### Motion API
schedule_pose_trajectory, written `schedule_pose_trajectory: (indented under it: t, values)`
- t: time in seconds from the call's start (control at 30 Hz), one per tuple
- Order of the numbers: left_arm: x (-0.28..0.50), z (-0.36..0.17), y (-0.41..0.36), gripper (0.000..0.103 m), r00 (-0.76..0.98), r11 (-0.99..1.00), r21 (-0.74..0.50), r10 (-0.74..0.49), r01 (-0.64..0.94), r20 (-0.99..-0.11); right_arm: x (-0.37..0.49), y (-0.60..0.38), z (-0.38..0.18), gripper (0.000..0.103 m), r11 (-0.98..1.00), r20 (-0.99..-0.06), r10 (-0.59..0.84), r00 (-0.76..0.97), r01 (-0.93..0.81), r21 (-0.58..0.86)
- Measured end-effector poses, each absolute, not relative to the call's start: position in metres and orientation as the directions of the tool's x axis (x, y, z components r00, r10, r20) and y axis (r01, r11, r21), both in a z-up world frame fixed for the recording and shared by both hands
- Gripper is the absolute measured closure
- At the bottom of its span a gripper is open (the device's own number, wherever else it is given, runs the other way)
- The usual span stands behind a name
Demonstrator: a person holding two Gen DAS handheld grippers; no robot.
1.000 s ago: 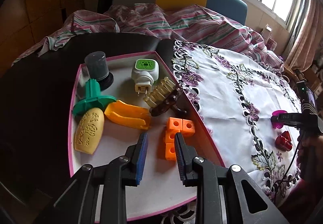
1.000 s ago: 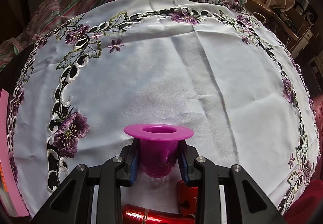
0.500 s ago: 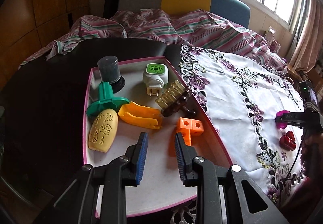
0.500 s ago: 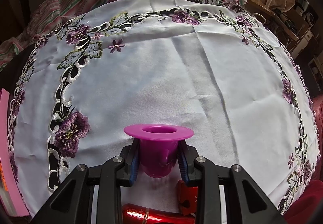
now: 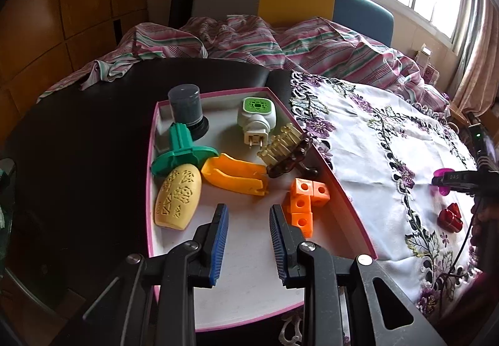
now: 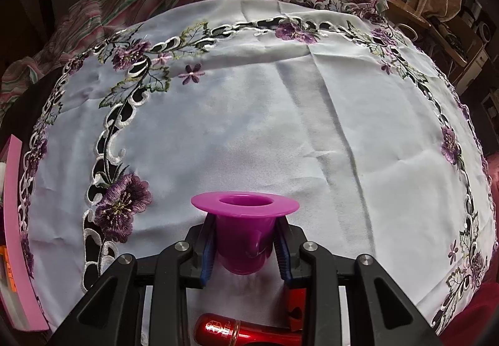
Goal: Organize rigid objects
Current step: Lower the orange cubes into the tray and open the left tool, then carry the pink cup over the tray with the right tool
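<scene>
My right gripper [image 6: 244,247] is shut on a magenta hat-shaped cup [image 6: 244,227] and holds it upright above the white embroidered cloth [image 6: 265,115]. Shiny red pieces [image 6: 246,332] lie on the cloth under it. In the left wrist view the cup [image 5: 441,181] and red pieces [image 5: 449,216] show at far right. My left gripper [image 5: 248,226] is open and empty over the pink-rimmed white tray [image 5: 249,277]. The tray holds orange cubes [image 5: 304,201], a yellow pineapple toy [image 5: 177,198], an orange clip [image 5: 232,173], a brown hair claw [image 5: 287,151], a white-green plug [image 5: 255,120] and a grey cap [image 5: 185,107].
The tray sits on a dark round table [image 5: 78,134], left of the cloth. A striped blanket [image 5: 249,40] and a chair [image 5: 296,0] lie beyond. The tray's pink edge [image 6: 18,221] shows at the left of the right wrist view.
My left gripper has drawn back and risen from the tray, still open. My right gripper holds the magenta cup almost still.
</scene>
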State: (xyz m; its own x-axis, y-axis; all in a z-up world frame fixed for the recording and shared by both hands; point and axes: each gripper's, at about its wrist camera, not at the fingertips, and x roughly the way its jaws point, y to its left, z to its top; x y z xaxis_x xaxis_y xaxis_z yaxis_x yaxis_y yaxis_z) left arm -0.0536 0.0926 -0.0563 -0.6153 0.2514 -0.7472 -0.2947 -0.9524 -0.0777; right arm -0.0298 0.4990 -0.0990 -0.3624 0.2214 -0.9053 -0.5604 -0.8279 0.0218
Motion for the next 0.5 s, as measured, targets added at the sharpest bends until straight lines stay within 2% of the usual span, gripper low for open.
schedule_pose_trajectory:
  t: [0.13, 0.33, 0.5]
  values:
    - [-0.053, -0.056, 0.086, 0.075, -0.621, -0.956, -0.075, 0.243, -0.285, -0.745, -0.033, 0.488, -0.088, 0.071, -0.855, -0.882, 0.204, -0.424, -0.516, 0.05]
    - [-0.052, -0.055, 0.076, 0.075, -0.624, -0.959, -0.083, 0.242, -0.273, -0.743, -0.044, 0.465, -0.091, 0.071, -0.906, -0.888, 0.196, -0.417, -0.424, -0.001]
    - [-0.053, -0.055, 0.062, 0.075, -0.636, -0.967, -0.086, 0.224, -0.241, -0.739, -0.044, 0.443, -0.075, 0.071, -0.934, -0.873, 0.137, -0.468, -0.354, 0.043]
